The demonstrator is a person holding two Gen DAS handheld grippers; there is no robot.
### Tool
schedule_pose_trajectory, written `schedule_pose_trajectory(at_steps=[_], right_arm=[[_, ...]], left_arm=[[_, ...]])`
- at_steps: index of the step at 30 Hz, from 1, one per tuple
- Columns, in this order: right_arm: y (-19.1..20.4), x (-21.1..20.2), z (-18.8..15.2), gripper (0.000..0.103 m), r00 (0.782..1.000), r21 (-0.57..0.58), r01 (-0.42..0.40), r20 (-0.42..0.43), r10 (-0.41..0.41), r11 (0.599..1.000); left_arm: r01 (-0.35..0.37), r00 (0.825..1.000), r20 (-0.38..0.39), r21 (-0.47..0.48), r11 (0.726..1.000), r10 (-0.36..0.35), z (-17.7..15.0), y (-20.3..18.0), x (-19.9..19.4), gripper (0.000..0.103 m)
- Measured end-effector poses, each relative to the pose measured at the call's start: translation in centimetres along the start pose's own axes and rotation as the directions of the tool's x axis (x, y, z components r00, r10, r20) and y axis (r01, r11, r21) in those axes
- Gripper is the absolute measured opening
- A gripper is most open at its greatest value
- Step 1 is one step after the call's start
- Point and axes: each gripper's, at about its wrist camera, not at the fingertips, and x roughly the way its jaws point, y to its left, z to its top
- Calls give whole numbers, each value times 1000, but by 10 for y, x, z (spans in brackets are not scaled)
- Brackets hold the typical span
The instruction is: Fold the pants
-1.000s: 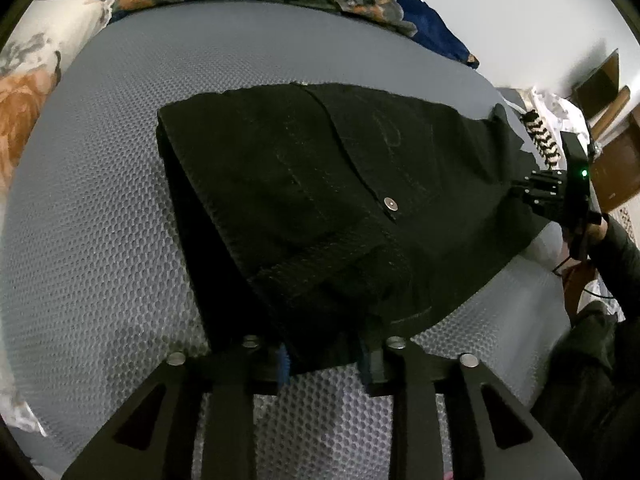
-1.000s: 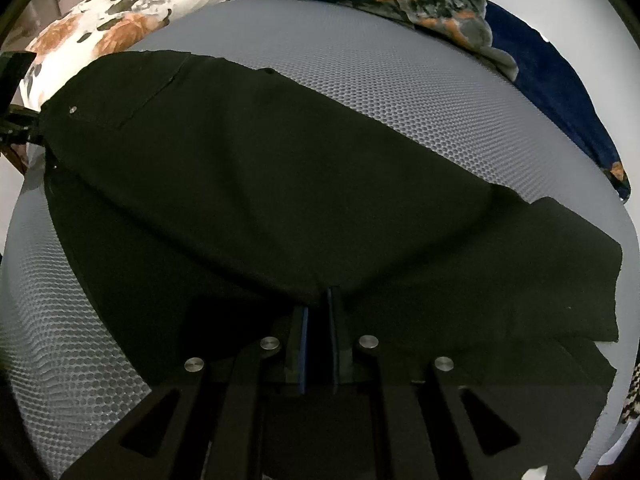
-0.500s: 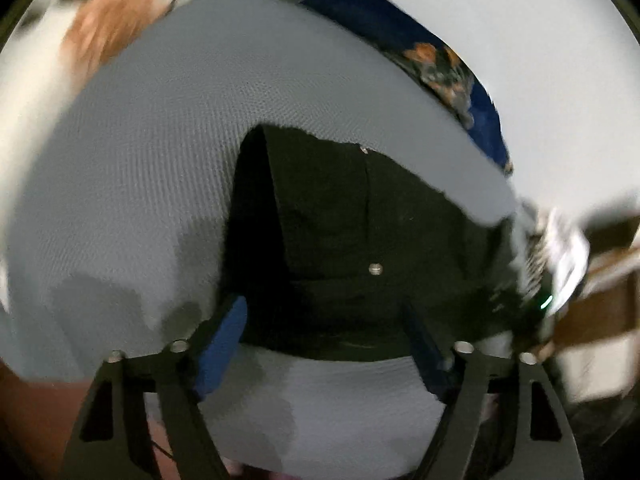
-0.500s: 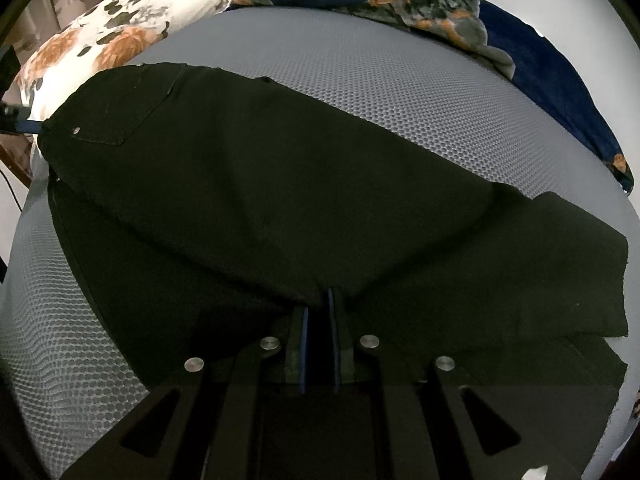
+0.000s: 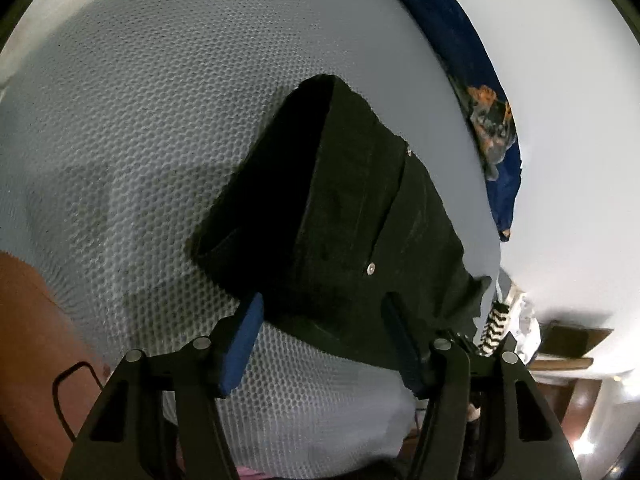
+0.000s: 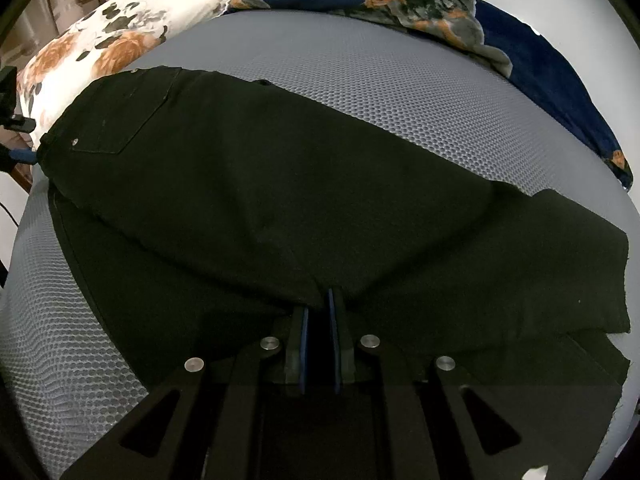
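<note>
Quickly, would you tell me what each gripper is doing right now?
Left gripper: open, holding nothing, at the pants' waist end.
Right gripper: closed on the pants' edge.

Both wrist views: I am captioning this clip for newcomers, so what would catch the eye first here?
The black denim pants dominate, spread across the grey honeycomb-mesh bed cover, waist end at the left with a riveted back pocket. The right claw is shut on the pants' near edge, while the left claw hangs open at the waist end. A white floral pillow and a navy floral blanket line the far side.
</note>
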Motion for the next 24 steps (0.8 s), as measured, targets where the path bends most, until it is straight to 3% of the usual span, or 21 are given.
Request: schedule_pose_trajectory(at_steps=[11, 14, 16, 19, 24], right_arm=[[-1, 0, 1, 9, 1000, -3, 1, -5, -1, 1000], [-1, -1, 2, 9, 1000, 0, -1, -6, 1, 1000], [-1, -2, 3, 9, 1000, 7, 2, -6, -2, 1000], [1, -9, 4, 7, 1000, 13, 22, 12, -22, 1000], [9, -43, 12, 7, 995, 1, 57, 81, -57, 998]], left_arm=[[36, 999, -40, -15, 999, -37, -8, -9, 32, 57], [19, 1000, -15, -30, 999, -20, -1, -6, 36, 42], [14, 1000, 5, -22, 1000, -14, 3, -4, 36, 24], [2, 1000, 27, 33, 999, -2, 8, -9, 32, 18], [-44, 998, 52, 156, 987, 37, 17, -23, 28, 16]])
